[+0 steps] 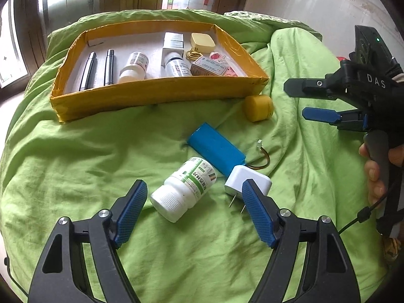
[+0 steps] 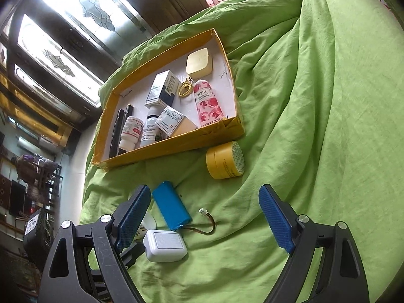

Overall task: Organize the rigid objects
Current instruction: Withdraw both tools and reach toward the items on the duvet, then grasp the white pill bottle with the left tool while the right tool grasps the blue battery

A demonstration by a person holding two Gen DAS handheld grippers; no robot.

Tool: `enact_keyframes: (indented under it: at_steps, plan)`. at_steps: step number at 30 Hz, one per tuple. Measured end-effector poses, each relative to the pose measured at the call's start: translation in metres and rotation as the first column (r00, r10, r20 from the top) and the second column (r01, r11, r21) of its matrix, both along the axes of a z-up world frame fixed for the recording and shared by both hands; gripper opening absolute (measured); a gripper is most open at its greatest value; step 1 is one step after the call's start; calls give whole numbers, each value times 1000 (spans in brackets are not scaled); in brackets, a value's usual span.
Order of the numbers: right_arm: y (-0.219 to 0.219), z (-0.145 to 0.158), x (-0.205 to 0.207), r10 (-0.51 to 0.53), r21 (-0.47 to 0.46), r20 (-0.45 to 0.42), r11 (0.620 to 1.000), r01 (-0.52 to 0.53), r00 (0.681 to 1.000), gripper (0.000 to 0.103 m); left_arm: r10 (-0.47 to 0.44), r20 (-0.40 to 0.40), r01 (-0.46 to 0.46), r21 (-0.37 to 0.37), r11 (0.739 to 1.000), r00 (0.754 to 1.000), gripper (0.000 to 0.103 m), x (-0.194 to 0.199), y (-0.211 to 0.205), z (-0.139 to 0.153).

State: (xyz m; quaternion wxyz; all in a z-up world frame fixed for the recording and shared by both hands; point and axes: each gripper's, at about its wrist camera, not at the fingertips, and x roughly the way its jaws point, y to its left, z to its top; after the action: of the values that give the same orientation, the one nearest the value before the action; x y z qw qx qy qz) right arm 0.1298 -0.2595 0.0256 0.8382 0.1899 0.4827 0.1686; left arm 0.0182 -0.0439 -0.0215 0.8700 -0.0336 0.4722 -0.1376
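A soft green bed cover (image 1: 75,164) holds everything. The left claw (image 1: 194,202) is apart around the white pill bottle (image 1: 183,188), which could roll.

The right claw (image 2: 204,217) is apart and empty; the charger (image 2: 165,245) lies near the yellow tray (image 2: 156,151).

"ROSE" and "L'OCCITANE" on pink floral tube (image 2: 208,104), "DAS" on right tongs (image 1: 311,99)
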Motion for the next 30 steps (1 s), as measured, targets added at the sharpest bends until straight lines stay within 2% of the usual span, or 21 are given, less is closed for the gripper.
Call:
enact_keyframes:
  at_steps: [3, 6, 9, 11, 13, 15, 16, 21, 23, 26, 27, 30]
  plan:
    - [-13, 5, 0, -53, 13, 23, 999, 53, 998, 84, 36, 0, -36, 16, 999, 999, 77, 2, 5, -1]
    - [-27, 10, 0, -101, 43, 40, 994, 100, 994, 84, 66, -15, -66, -13, 998, 998, 77, 5, 14, -2]
    - [-28, 11, 0, -106, 50, 46, 993, 104, 993, 84, 43, -12, -44, -20, 999, 999, 76, 4, 12, -2]
    - [-22, 12, -1, -88, 31, 54, 996, 87, 995, 84, 12, -10, -12, 17, 1000, 1000, 69, 5, 3, -5]
    - [-16, 12, -2, -69, 10, 62, 998, 69, 996, 84, 0, 23, -1, 54, 999, 1000, 68, 6, -3, -3]
    - [-9, 12, -2, -50, -15, 66, 999, 51, 997, 84, 4, 35, -6, 80, 997, 999, 60, 8, -5, -5]
    - [-6, 11, -3, -42, -21, 66, 999, 44, 997, 84, 5, 28, -7, 98, 995, 1000, 52, 10, -6, -8]
    - [-2, 5, -2, -32, -26, 51, 999, 34, 998, 84, -71, -16, 72, 162, 984, 997, 47, 8, -22, -19]
    - [-2, 4, -2, -34, -25, 47, 999, 35, 998, 84, -95, -12, 96, 162, 982, 995, 33, 5, -26, -18]
    - [0, 1, -3, -25, -26, 41, 999, 26, 999, 83, -88, -21, 90, 138, 986, 996, 31, 5, -22, -18]
    - [2, 0, -3, -19, -26, 40, 999, 20, 999, 82, -81, -24, 83, 131, 988, 996, 31, 6, -20, -18]
    - [12, -2, -2, 29, -26, 36, 999, -28, 999, 67, -65, -27, 68, 126, 990, 998, 31, 9, -20, -19]
